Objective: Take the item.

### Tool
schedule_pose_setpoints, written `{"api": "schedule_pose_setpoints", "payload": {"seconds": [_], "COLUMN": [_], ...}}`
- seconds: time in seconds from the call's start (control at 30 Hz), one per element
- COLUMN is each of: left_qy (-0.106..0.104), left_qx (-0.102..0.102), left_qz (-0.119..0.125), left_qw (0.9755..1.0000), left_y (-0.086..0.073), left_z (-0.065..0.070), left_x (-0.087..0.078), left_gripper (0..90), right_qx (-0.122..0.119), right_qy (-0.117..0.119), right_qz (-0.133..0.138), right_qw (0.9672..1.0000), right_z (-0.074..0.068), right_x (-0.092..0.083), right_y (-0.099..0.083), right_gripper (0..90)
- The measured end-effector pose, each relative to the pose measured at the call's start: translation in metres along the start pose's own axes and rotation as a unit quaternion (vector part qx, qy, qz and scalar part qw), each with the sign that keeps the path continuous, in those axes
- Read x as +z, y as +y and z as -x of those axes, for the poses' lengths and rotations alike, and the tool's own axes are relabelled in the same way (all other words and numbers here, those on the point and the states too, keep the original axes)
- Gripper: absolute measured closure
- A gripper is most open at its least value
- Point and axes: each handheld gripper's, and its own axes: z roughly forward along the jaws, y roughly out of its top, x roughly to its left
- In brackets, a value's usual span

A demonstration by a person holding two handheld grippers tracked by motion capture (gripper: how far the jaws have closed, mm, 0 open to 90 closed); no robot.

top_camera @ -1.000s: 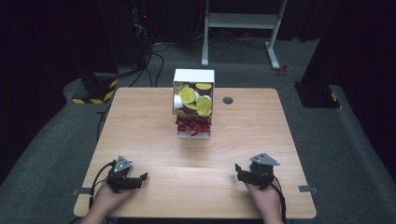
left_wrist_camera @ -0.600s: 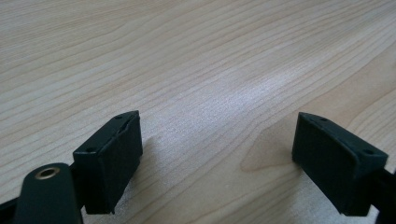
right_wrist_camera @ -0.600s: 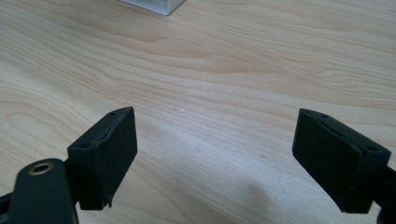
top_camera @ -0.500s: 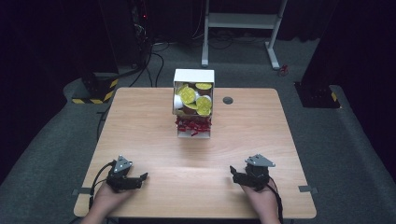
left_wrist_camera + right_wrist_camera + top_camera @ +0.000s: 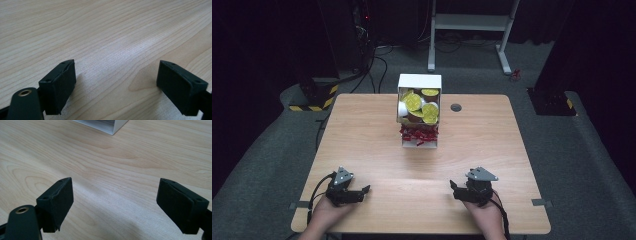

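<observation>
A white open-fronted box (image 5: 419, 82) stands at the far middle of the wooden table (image 5: 362, 130). It holds several round yellow-lidded cups (image 5: 414, 103), with small red packets (image 5: 418, 134) in its lower tray. My left gripper (image 5: 363, 192) rests near the front left edge, jaws open over bare wood, as the left gripper view (image 5: 116, 72) also shows. My right gripper (image 5: 455, 191) sits near the front right, open and empty; in the right gripper view (image 5: 115, 192) a corner of the white box (image 5: 107, 125) lies well ahead.
A small dark round grommet (image 5: 456, 107) sits in the table to the right of the box. Beyond the table stand a white frame (image 5: 472, 25) and a black-and-yellow striped base (image 5: 314, 97) on grey floor. Bare wood stretches between grippers and box.
My right gripper has shifted a little to the left and nearer the front edge. The left gripper and the box have stayed put.
</observation>
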Motion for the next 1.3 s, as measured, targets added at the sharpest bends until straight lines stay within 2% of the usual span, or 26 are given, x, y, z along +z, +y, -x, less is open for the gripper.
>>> {"api": "schedule_pose_setpoints", "payload": {"seconds": [0.1,0.2,0.47,0.5,0.57,0.6,0.7,0.77,0.87,0.97,1.1,1.13,1.3], "left_qy": [-0.001,-0.003,0.001,-0.001,-0.002,-0.002,-0.003,-0.002,0.001,0.002,-0.002,0.001,0.001], "left_qx": [-0.002,-0.003,0.001,-0.006,-0.006,-0.006,-0.005,-0.005,-0.001,0.001,-0.008,-0.001,-0.001], "left_qz": [-0.001,-0.003,-0.001,0.0,0.0,-0.001,-0.001,-0.001,-0.003,-0.004,-0.01,-0.012,-0.012], "left_qw": [1.0,1.0,1.0,1.0,1.0,1.0,1.0,1.0,1.0,1.0,0.9999,0.9999,0.9999], "left_y": [0.0,0.001,0.0,0.0,0.0,0.0,0.001,0.001,0.001,0.002,0.004,0.005,0.004], "left_z": [0.0,0.0,0.0,0.001,0.001,0.001,0.001,0.001,0.001,0.0,0.001,0.0,0.0], "left_x": [0.0,0.0,0.0,0.001,0.001,0.001,0.001,0.002,0.001,0.001,0.003,0.003,0.003], "left_gripper": [15.8,15.5,15.4,15.3,15.1,15.0,14.7,14.4,14.1,13.8,12.5,12.2,12.0], "right_qx": [-0.004,0.003,0.0,0.002,0.003,0.016,0.023,0.038,0.041,0.039,0.036,0.032,0.019], "right_qy": [0.009,0.017,0.013,0.01,0.009,0.01,0.011,0.017,0.012,0.004,-0.007,-0.011,-0.017], "right_qz": [0.005,0.009,0.008,0.009,0.011,0.015,0.018,0.022,0.026,0.021,0.021,0.023,0.028], "right_qw": [0.9999,0.9998,0.9999,0.9999,0.9999,0.9997,0.9995,0.9989,0.9988,0.999,0.9991,0.9992,0.9993], "right_z": [-0.002,-0.003,0.001,0.001,0.002,0.003,0.006,0.01,0.011,0.012,0.01,0.01,0.006], "right_x": [-0.001,-0.004,-0.001,0.001,0.001,0.003,0.007,0.009,0.012,0.017,0.021,0.022,0.028], "right_y": [0.0,0.002,0.016,0.018,0.02,0.024,0.032,0.037,0.044,0.051,0.058,0.059,0.069], "right_gripper": [13.6,13.7,19.1,19.6,20.7,23.0,25.6,30.0,33.6,36.1,39.9,40.6,43.1]}}
